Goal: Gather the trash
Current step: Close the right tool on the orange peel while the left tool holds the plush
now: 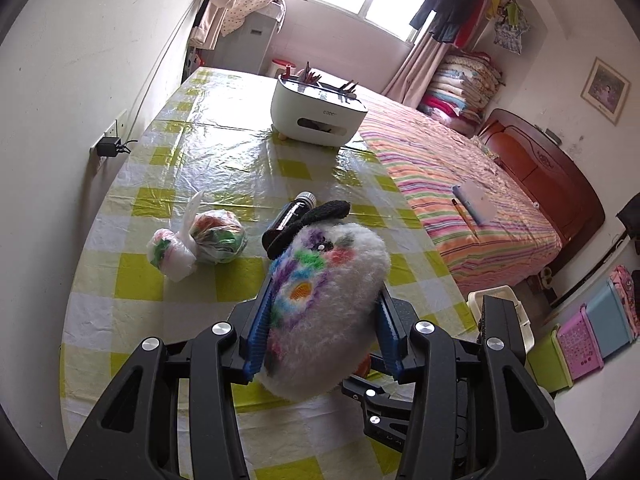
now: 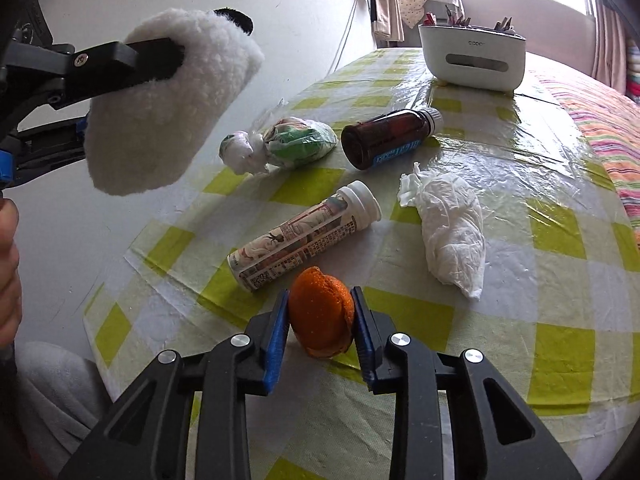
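- Right gripper [image 2: 321, 322] pinches orange peel [image 2: 321, 316], both blue pads against its sides, at the near edge of the table [image 2: 560, 280]; the peel looks to sit on the checked cloth or just off it, cannot tell which.
- Peel is dead centre between the fingers, so judged next move is a straight lift, no re-aim.
- Outward from the peel: white tube [image 2: 304, 236] lies just beyond, far-left, nearly touching; long axis runs near-left to far-right, cap at the far-right end.
- Crumpled tissue [image 2: 452, 232] is right of the tube, apart from the peel, long axis near to far.
- Brown bottle [image 2: 390, 140] lies on its side farther off, cap pointing far-right; knotted plastic bag [image 2: 280, 146] to its left.
- Left gripper [image 1: 320, 320] is clamped on a fluffy white pouch [image 1: 324, 304], held up off the table on the left; likely the collecting bag, opening not visible.
- Key relation: the pouch is up and far-left of the peel, across the tube; peel must travel left and up over it.
- Right hand is nearer all the loose trash; left hand is occupied.
- White organiser box [image 2: 472, 56] at the far end is not trash, judged.
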A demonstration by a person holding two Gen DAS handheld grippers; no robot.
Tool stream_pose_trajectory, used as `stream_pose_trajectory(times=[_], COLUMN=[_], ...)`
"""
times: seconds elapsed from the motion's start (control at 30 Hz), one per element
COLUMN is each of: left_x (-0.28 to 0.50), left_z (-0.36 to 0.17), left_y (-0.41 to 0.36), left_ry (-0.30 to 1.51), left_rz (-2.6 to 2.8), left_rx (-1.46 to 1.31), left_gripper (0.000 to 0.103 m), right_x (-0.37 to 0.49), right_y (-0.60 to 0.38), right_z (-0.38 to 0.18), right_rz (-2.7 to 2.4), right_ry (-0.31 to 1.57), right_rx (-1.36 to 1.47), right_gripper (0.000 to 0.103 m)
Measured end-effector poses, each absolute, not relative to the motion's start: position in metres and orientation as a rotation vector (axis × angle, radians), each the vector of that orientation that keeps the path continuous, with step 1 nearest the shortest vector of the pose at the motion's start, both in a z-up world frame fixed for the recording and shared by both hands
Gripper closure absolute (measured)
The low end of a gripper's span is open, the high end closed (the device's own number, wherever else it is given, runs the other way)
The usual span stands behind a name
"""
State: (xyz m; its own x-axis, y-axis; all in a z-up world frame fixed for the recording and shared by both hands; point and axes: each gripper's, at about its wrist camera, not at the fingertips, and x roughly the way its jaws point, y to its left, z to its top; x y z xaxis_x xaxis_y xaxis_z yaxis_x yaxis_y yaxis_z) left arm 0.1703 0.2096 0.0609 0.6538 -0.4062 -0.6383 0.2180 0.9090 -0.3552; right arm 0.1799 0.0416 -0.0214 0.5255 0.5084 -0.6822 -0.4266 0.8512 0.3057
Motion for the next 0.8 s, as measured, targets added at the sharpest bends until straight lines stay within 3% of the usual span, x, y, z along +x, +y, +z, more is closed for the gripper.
stream_pose_trajectory(times=[0.8], left_x=[0.165], left_z=[0.062], left_y=[0.104], left_ry=[0.784], left_rz=[-0.484], left_rx=[-0.123], left_gripper=[0.058], right_x=[0.136], right_y=[-0.061], right_z=[0.008], right_rz=[0.448], right_ry=[0.693], right_rx=[0.302], right_gripper=[0.073])
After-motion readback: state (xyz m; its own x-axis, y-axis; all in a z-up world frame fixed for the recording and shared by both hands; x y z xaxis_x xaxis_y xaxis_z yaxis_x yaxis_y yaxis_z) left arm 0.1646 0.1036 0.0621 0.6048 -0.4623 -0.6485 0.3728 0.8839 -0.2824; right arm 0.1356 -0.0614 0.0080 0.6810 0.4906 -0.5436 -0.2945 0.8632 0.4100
